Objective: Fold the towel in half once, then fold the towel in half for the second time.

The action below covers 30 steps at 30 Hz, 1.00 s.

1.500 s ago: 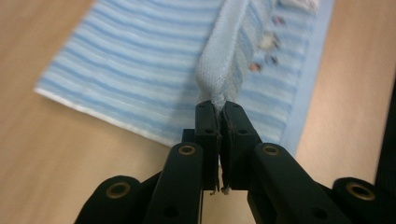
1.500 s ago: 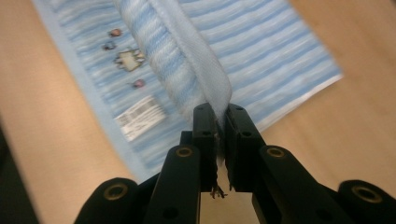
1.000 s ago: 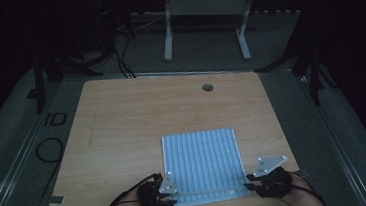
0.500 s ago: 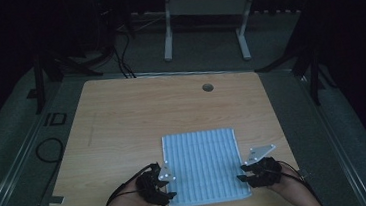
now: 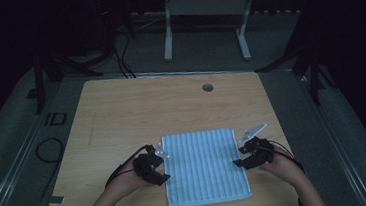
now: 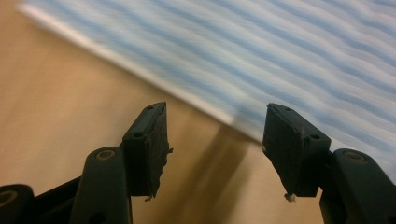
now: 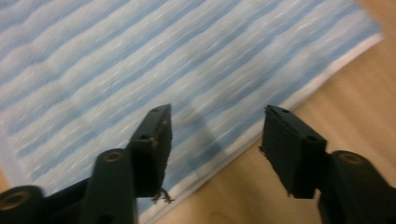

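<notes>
A blue-and-white striped towel (image 5: 204,166) lies flat on the wooden table (image 5: 136,112), near its front edge. My left gripper (image 5: 163,167) sits at the towel's left edge, jaws pointing toward the cloth. In the left gripper view the gripper (image 6: 215,109) is open over the towel's (image 6: 280,51) white hem, nothing pinched. My right gripper (image 5: 238,157) rests at the towel's right edge. Seen in the right gripper view, that gripper (image 7: 218,111) is open above the towel (image 7: 116,60) and its hem. Both pairs of jaws have just been opening, with nothing gripped between them.
A round cable hole (image 5: 207,87) is in the table's far side. Bare wood spreads behind and to the left of the towel. A white desk frame (image 5: 167,29) stands on the dark floor beyond, and cables (image 5: 49,150) lie at the left.
Both hands have moved from the towel's near corners up along its side edges, away from the person. Both pairs of jaws stand wider. The towel lies as before.
</notes>
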Each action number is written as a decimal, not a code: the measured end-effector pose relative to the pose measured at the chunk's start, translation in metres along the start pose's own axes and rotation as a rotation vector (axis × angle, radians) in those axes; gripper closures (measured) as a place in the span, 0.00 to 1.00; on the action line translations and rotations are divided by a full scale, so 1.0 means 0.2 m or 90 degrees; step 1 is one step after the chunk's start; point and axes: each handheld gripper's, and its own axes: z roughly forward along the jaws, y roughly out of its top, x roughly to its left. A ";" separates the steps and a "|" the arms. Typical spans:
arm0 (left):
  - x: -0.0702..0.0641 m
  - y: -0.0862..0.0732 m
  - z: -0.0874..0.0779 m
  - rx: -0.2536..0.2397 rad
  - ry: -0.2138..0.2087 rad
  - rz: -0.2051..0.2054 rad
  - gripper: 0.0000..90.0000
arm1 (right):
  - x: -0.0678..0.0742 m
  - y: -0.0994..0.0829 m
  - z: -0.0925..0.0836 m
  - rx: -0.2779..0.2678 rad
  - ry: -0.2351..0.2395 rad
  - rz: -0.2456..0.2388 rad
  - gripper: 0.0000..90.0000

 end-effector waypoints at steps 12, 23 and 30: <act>0.17 0.09 -0.04 -0.039 0.041 -0.059 0.38 | -0.14 0.14 -0.10 -0.042 -0.049 0.045 0.26; 0.25 0.11 -0.02 -0.019 0.031 -0.090 0.37 | -0.26 0.18 -0.05 -0.014 -0.038 0.096 0.38; 0.34 0.19 0.02 -0.013 0.062 -0.122 0.34 | -0.37 0.27 0.01 0.022 -0.036 0.158 0.40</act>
